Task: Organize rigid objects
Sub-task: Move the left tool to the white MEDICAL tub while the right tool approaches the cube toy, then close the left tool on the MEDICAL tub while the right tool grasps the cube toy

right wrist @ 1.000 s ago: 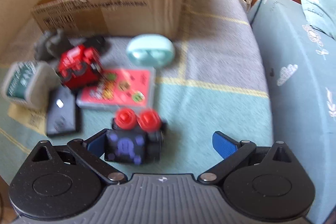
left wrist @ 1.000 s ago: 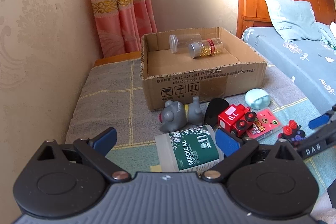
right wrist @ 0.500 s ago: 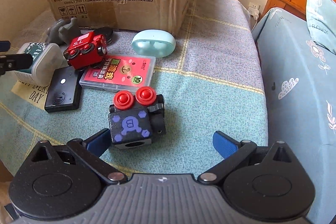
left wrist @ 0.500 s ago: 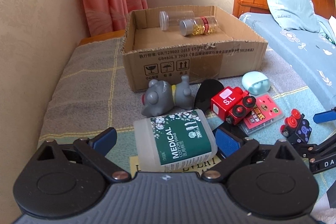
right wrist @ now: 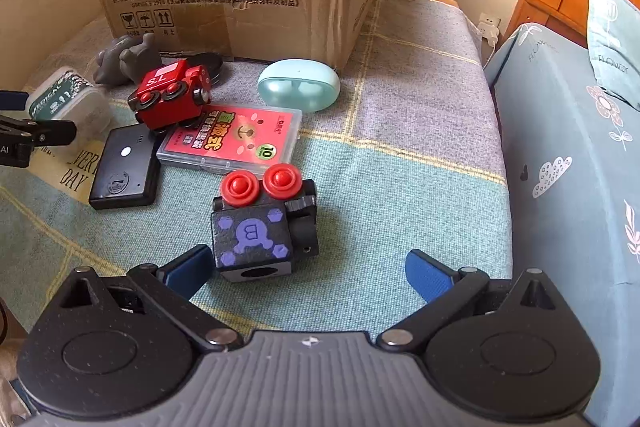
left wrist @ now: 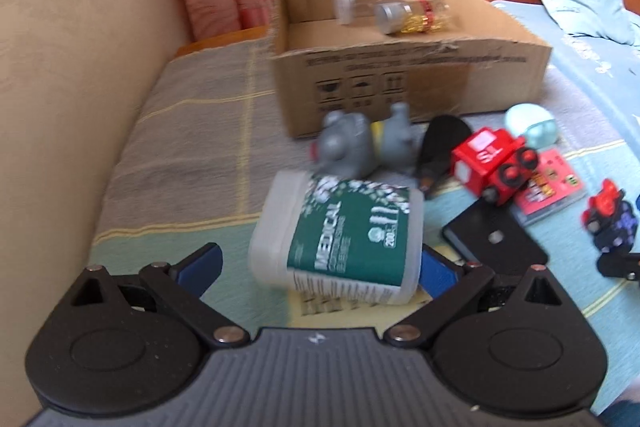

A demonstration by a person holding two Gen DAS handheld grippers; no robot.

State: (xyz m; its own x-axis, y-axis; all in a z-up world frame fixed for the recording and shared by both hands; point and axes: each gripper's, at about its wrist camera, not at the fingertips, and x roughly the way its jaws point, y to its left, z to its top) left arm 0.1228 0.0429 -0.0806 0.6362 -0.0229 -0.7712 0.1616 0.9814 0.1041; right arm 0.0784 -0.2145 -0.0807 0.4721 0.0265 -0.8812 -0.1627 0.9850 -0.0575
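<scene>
Two clear tubes (left wrist: pixel 392 13) lie already inside the cardboard box (left wrist: pixel 408 75), so the sorting looks only begun. The swab tub (left wrist: pixel 340 239) sits between the spread fingers of the left gripper (left wrist: pixel 318 265), not pinched yet. The right gripper (right wrist: pixel 308 273) is also spread, with the black cube toy (right wrist: pixel 262 227) by its left finger. The red train (right wrist: pixel 170 99), card pack (right wrist: pixel 232 139) and mint case (right wrist: pixel 298 85) lie outside on the blanket (right wrist: pixel 400 187).
</scene>
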